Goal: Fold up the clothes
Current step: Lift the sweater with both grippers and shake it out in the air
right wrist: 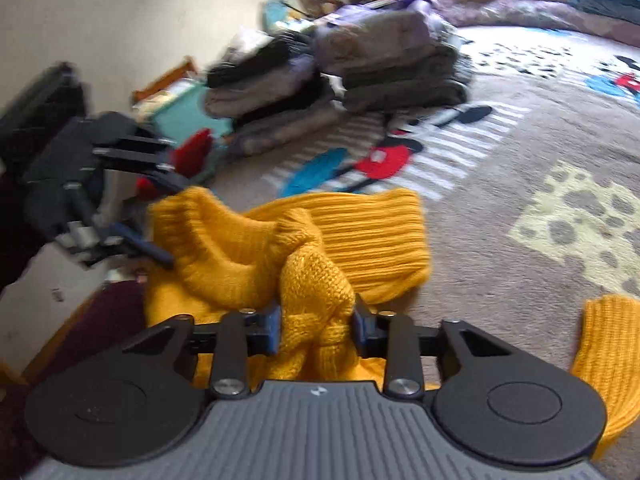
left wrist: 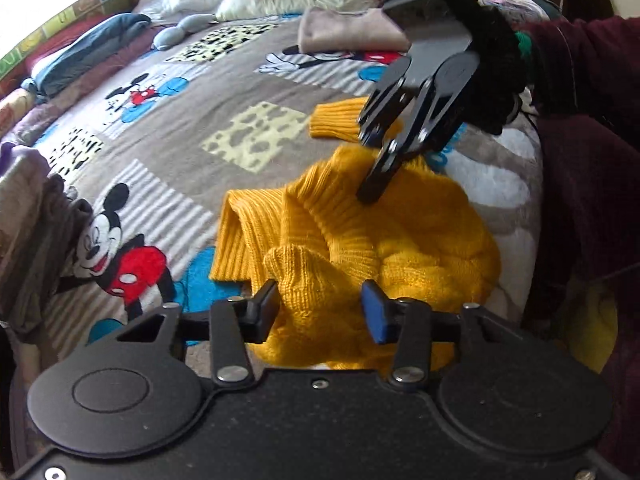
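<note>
Left-wrist view: yellow knit sweater lay bunched, not flat, on the near right part of a cartoon-print blanket, one ribbed cuff stretched toward the far side. The left gripper stood parted, a hump of knit between its pads but not pinched. The right gripper came down from the far right onto the sweater's middle; whether it gripped could not be told from here. A folded grey garment sat farther off.

Right-wrist view: the right gripper was clenched on a thick twisted rope of the knit. The left gripper appeared blurred at the left, near the ribbed collar. Stacked folded clothes stood at the far edge.

Handling, as a judgement: the sweater looked soft, bulky and stretchy, likely to sag and drag; ribbed hems, cuffs or shoulder seams would offer the firmest hold.
</note>
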A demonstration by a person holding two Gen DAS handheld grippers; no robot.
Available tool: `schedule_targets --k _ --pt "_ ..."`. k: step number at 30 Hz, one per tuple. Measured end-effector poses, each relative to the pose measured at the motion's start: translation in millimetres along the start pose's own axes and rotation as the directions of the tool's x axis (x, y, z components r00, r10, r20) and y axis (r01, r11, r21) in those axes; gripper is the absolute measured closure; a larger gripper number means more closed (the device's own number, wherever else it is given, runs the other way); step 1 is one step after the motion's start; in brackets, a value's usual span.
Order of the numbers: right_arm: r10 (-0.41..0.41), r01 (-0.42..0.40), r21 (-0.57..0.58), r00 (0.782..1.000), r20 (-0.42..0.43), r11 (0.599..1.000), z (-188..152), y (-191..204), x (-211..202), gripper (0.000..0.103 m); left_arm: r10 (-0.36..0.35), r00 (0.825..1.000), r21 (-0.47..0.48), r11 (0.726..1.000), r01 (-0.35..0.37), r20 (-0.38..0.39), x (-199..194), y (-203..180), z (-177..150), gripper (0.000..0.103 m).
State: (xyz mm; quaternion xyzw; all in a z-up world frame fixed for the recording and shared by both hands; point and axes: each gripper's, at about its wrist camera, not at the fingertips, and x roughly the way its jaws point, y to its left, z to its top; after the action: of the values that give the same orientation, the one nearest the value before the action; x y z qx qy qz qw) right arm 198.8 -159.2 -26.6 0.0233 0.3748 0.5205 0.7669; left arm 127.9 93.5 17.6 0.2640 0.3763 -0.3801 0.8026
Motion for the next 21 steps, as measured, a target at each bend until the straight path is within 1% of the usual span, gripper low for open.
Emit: schedule_targets --k 3,7,9,10,11,15,18,21 --pt "0.023 -0.021 -0.046 0.999 0.032 0.999 -5 13 -20 0.078 -0.008 1.000 0.008 1.000 0.009 -0.012 0 -2 -2 0.062" --pt "-0.035 0.045 -0.151 0.997 0.066 0.988 -7 37 -52 0.080 -0.014 1.000 0.022 1.000 0.014 -0.026 -1 -4 -1 0.069" --pt "-0.070 0.084 -0.195 0.994 0.079 0.977 -6 47 -66 0.080 0.003 1.000 0.036 0.999 -0.002 -0.027 -2 -7 6 0.083" --pt "-0.088 0.105 -0.215 0.992 0.085 0.971 -5 52 -73 0.080 0.019 1.000 0.048 0.999 -0.018 -0.022 -3 -9 11 0.083" --pt "-0.107 0.126 -0.233 0.990 0.092 0.964 -4 57 -80 0.080 0.035 0.999 0.059 0.998 -0.034 -0.017 -4 -10 17 0.086" --pt "-0.183 0.210 -0.266 0.975 0.124 0.941 10 62 -103 0.081 0.115 0.993 0.106 0.987 -0.118 0.037 -18 -8 51 0.087" --pt "-0.222 0.263 -0.262 0.959 0.177 0.929 32 56 -127 0.081 0.175 0.981 0.132 0.974 -0.184 0.082 -32 -1 83 0.087" --pt "-0.255 0.313 -0.259 0.938 0.233 0.914 61 47 -149 0.081 0.231 0.965 0.147 0.957 -0.249 0.126 -46 13 116 0.087"
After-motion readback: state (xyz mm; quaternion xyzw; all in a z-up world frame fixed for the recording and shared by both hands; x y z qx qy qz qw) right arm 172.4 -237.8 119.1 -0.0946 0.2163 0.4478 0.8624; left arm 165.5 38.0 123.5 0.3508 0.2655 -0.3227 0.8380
